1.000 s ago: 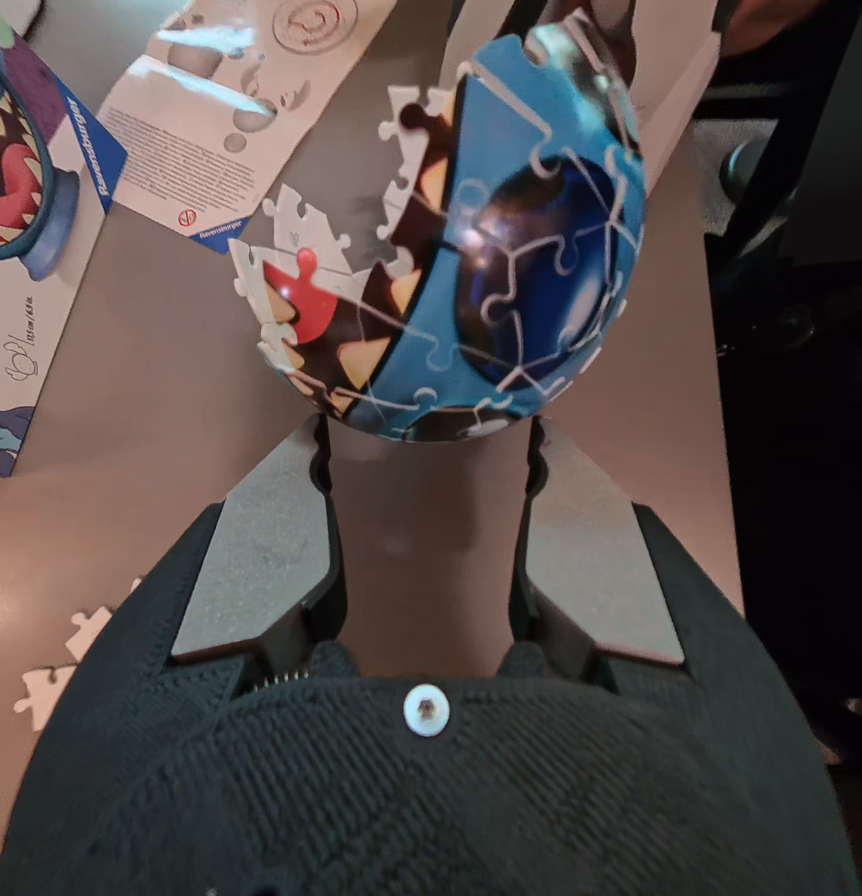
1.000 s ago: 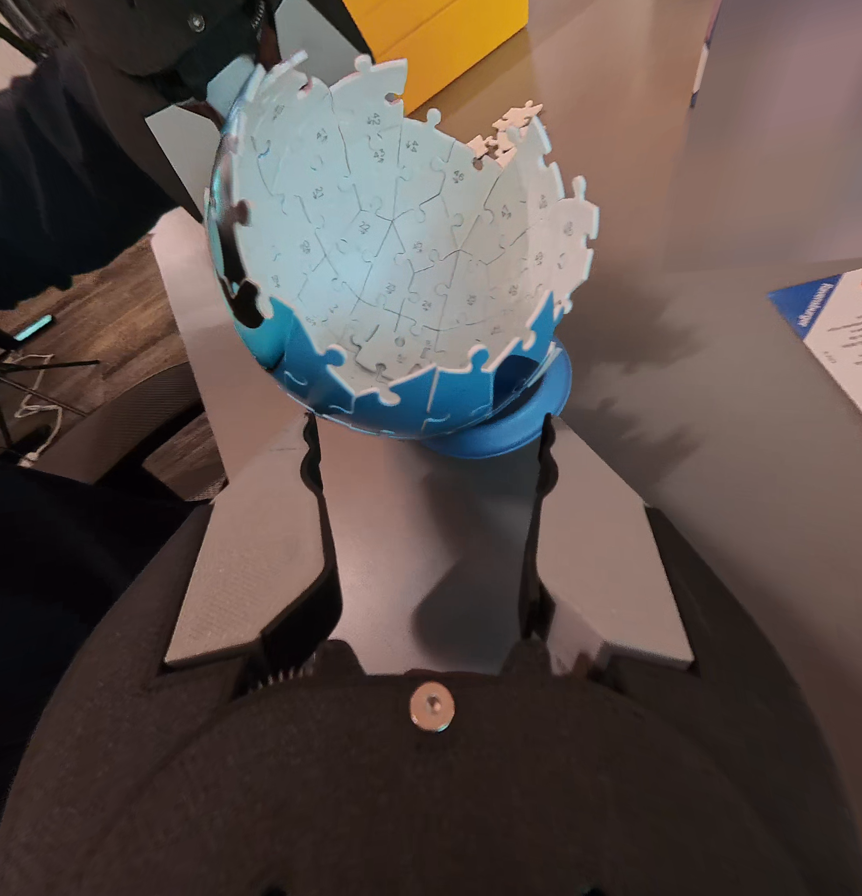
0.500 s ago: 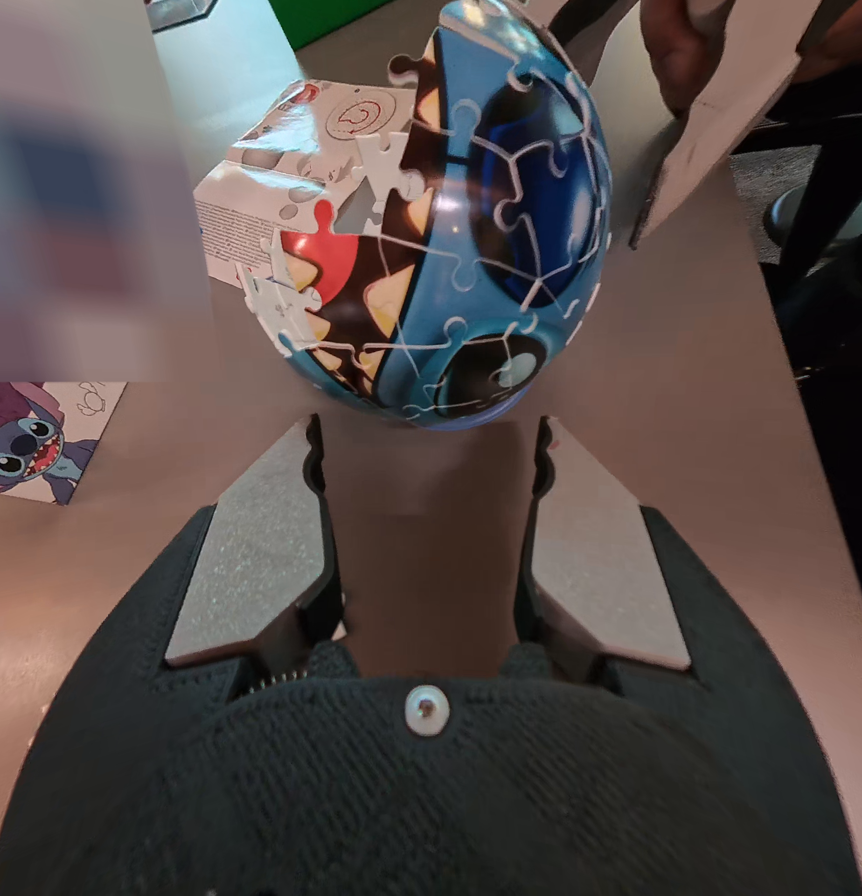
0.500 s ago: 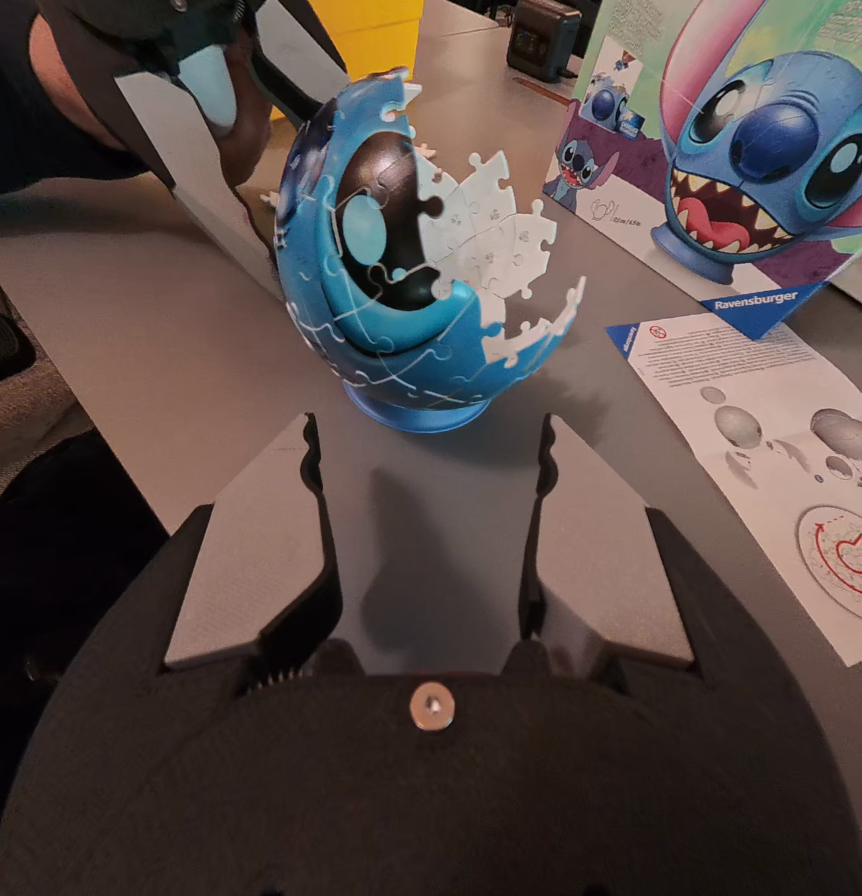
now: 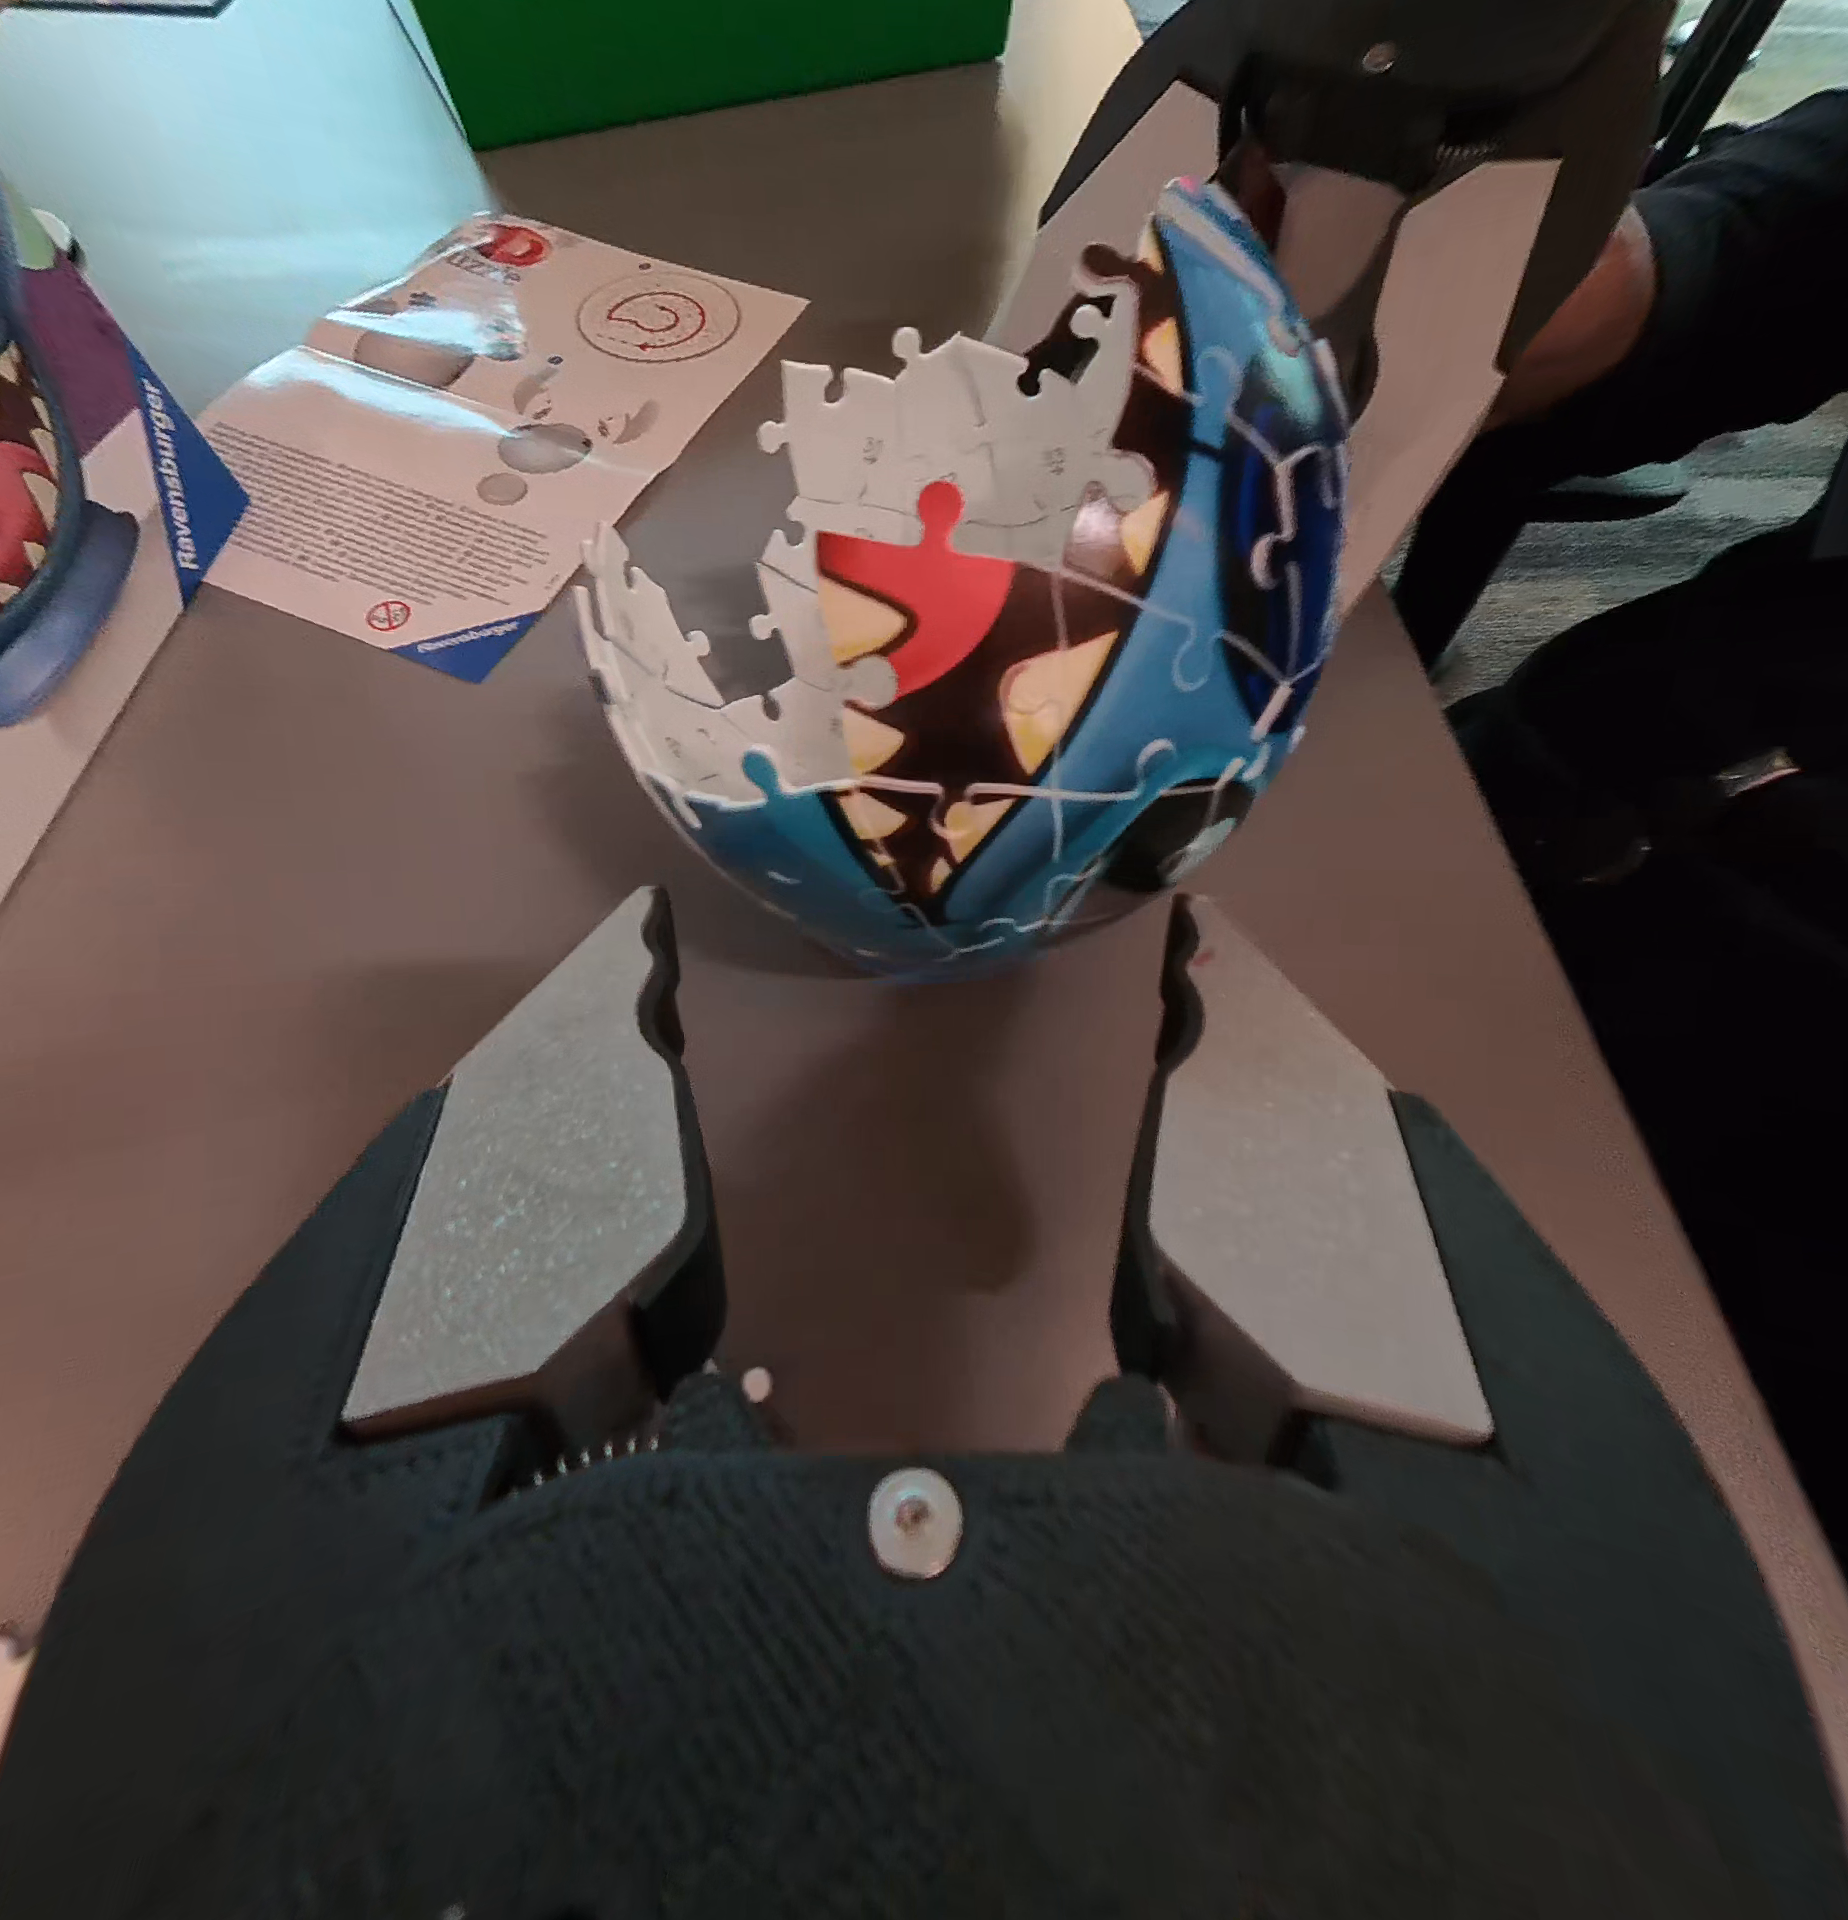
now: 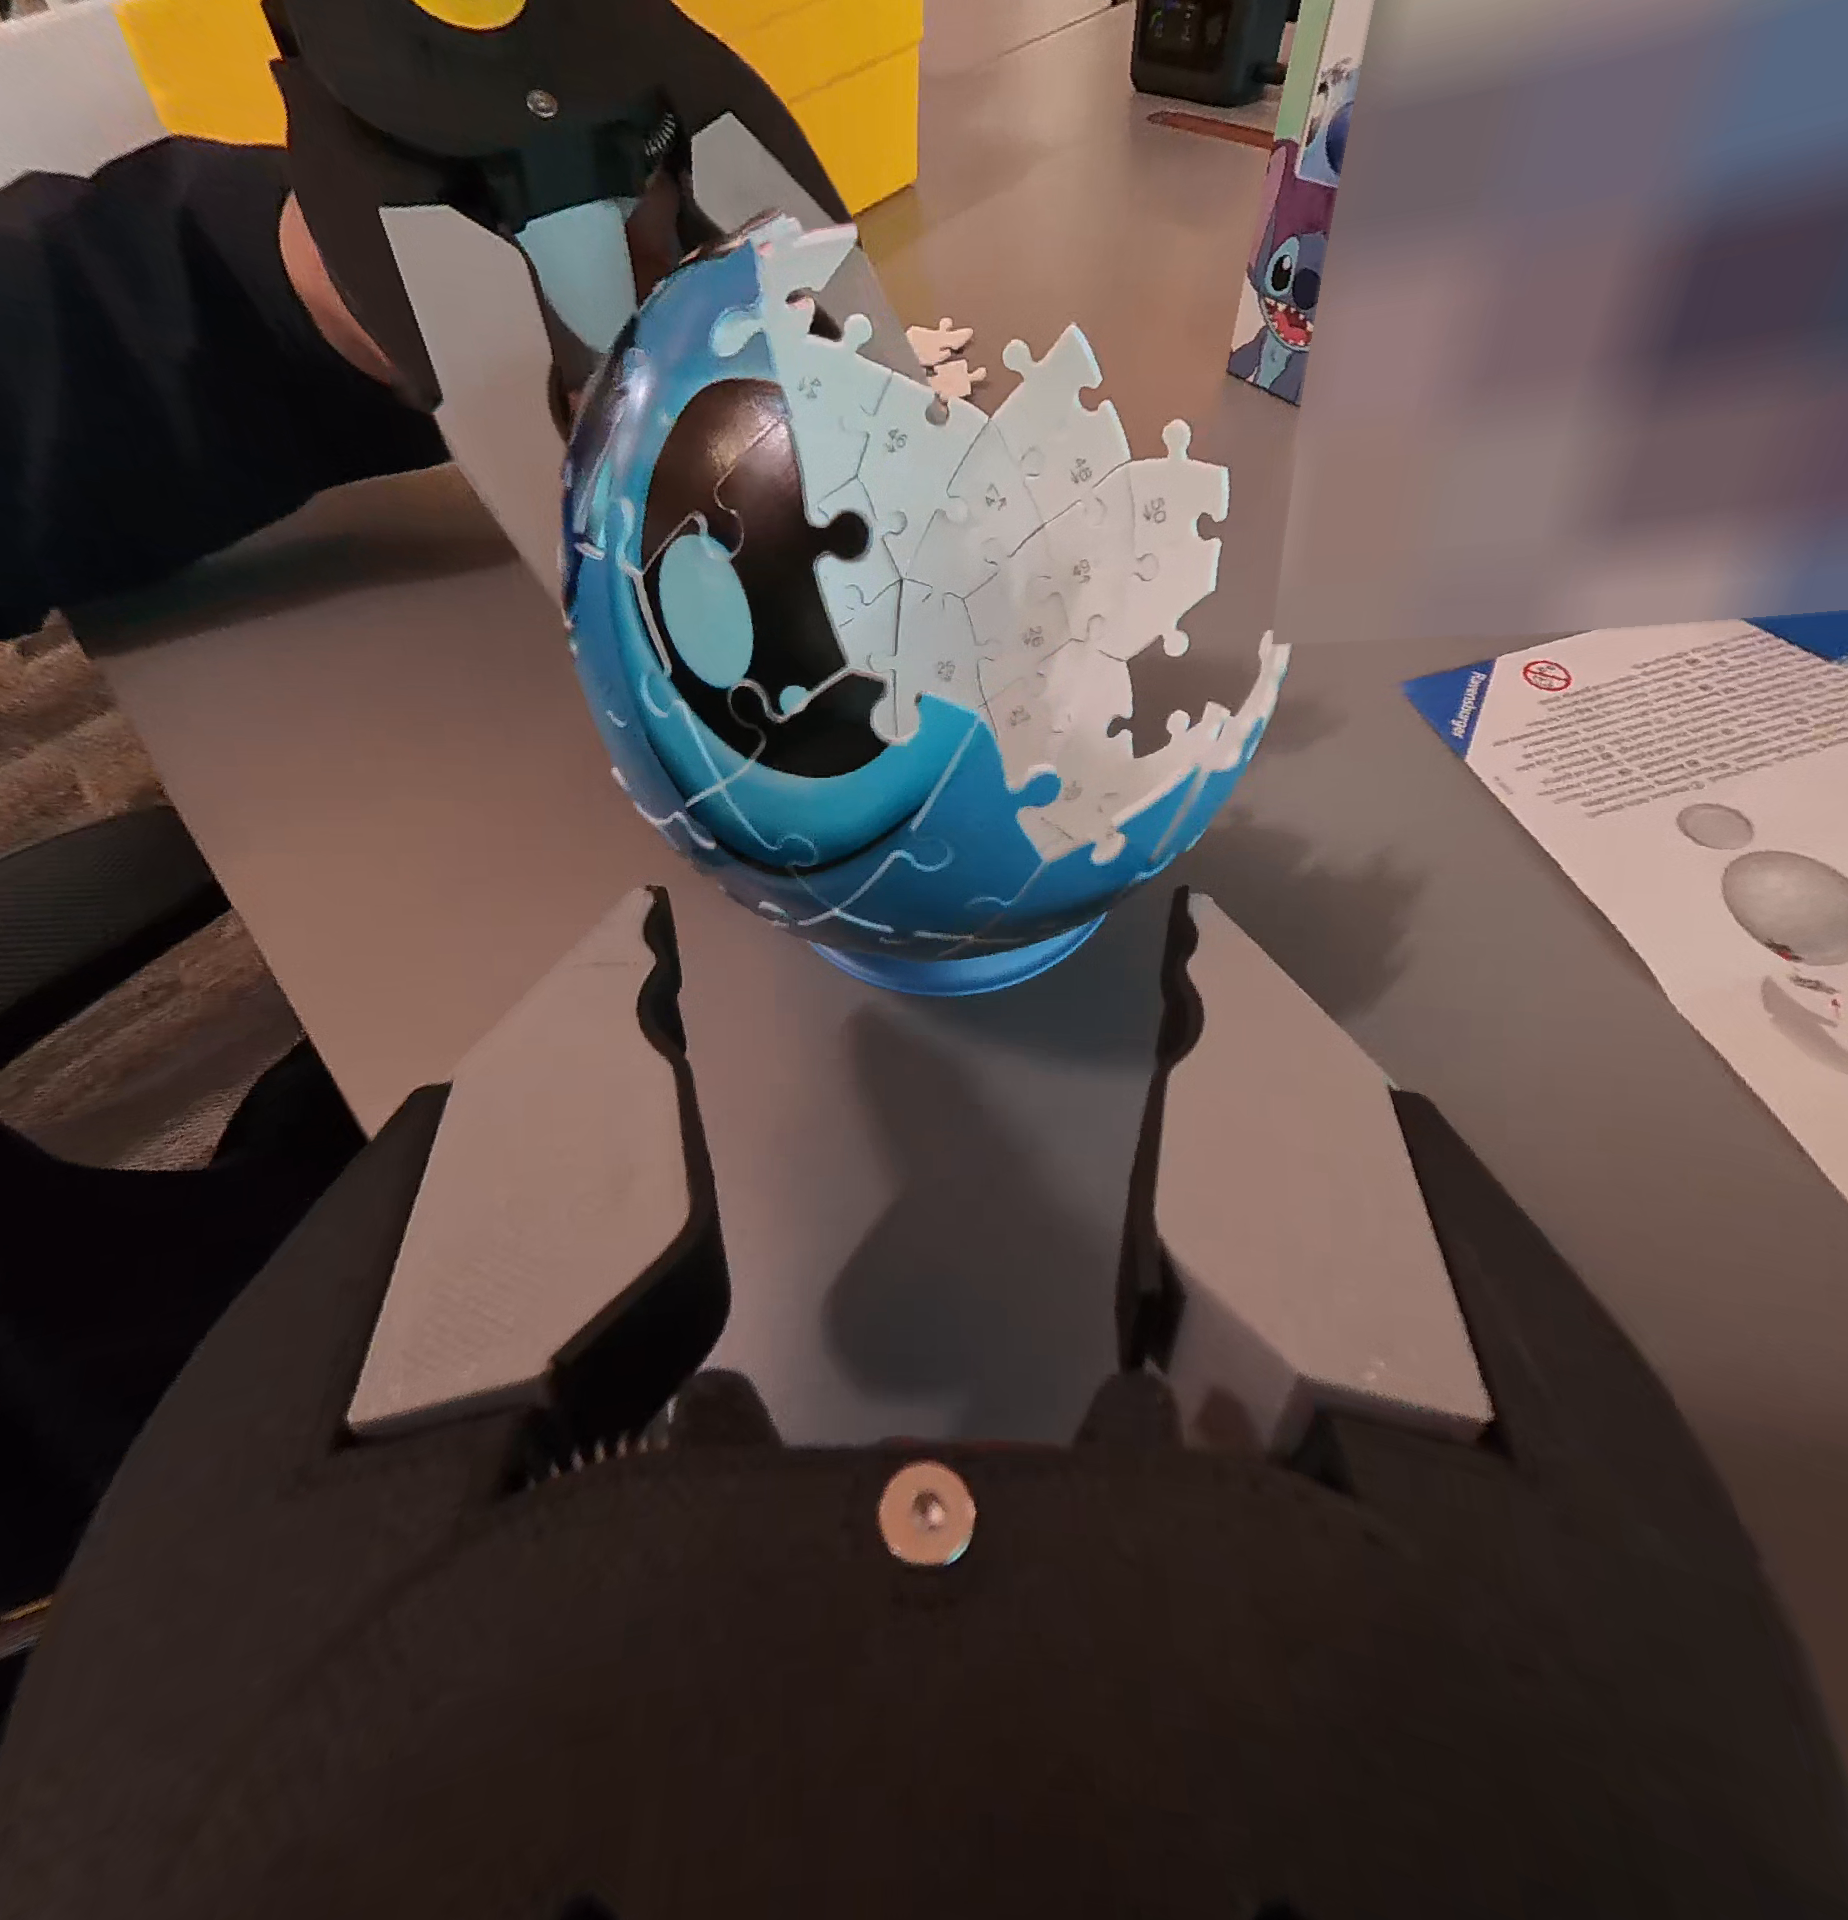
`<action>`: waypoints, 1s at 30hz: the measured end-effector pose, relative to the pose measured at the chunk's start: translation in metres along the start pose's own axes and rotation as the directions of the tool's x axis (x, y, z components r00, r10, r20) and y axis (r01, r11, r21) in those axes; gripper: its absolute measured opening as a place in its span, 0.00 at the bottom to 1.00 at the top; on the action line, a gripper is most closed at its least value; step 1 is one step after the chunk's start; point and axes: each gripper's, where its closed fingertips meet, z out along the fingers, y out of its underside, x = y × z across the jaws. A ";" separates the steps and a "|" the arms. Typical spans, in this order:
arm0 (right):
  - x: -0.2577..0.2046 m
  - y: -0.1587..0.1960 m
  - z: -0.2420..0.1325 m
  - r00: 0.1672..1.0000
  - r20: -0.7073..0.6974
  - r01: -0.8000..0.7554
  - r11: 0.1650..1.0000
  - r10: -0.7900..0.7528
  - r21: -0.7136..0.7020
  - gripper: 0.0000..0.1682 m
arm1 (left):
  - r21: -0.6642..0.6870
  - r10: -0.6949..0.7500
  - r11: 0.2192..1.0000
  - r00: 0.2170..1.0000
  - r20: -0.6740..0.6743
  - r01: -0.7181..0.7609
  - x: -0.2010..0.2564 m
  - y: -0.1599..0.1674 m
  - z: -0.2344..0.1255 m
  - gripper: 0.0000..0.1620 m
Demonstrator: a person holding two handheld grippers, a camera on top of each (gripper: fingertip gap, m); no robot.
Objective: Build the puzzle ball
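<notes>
The partly built puzzle ball (image 5: 1138,665) stands on the brown table, blue with a dark toothed mouth and a red tongue. Its left side is open, with white piece backs showing. In the right wrist view the ball (image 6: 754,623) rests on a blue stand (image 6: 951,961) and shows a black eye and the white inside. My left gripper (image 5: 920,920) is open and empty, its tips just short of the ball's base. My right gripper (image 6: 920,914) is open and empty, just short of the stand. Each gripper shows beyond the ball in the other view: the right one (image 5: 1315,114), the left one (image 6: 546,135).
An instruction leaflet (image 5: 484,447) lies left of the ball, also in the right wrist view (image 6: 1678,790). The puzzle box (image 5: 37,499) stands at far left. A green box (image 5: 712,52) and a yellow box (image 6: 847,94) sit at the back. Loose pieces (image 6: 941,353) lie behind the ball. The table edge (image 5: 1522,831) runs on the right.
Both grippers have swung round the ball, so each view shows a different side of it. Both stayed open and empty. The ball stays on its stand.
</notes>
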 end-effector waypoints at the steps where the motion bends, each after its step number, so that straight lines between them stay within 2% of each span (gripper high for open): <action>1: 0.001 0.000 0.001 1.000 -0.006 0.008 1.000 -0.008 -0.005 0.54 | 0.002 0.021 1.000 1.000 0.014 -0.021 -0.003 0.000 0.000 0.57; 6: 0.005 0.000 0.004 0.998 -0.041 0.056 0.998 -0.057 -0.019 0.52 | 0.051 0.156 0.986 0.987 0.028 -0.157 -0.001 -0.008 0.001 0.56; 10: 0.007 0.000 0.005 0.993 -0.067 0.098 0.995 -0.100 -0.024 0.52 | 0.071 0.301 0.948 0.947 0.117 -0.310 -0.003 -0.012 -0.001 0.58; 13: 0.009 0.001 0.004 0.984 -0.089 0.151 0.988 -0.153 -0.029 0.52 | 0.068 0.367 0.924 0.921 0.129 -0.377 0.000 -0.013 -0.001 0.58; 20: 0.013 0.000 0.004 0.939 -0.158 0.303 0.952 -0.307 -0.048 0.52 | -0.005 0.424 0.904 0.895 0.140 -0.428 -0.008 -0.003 0.002 0.60; 30: 0.020 -0.001 0.008 0.877 -0.220 0.420 0.904 -0.427 -0.080 0.55 | -0.033 0.389 0.921 0.911 0.135 -0.388 -0.013 0.004 0.014 0.55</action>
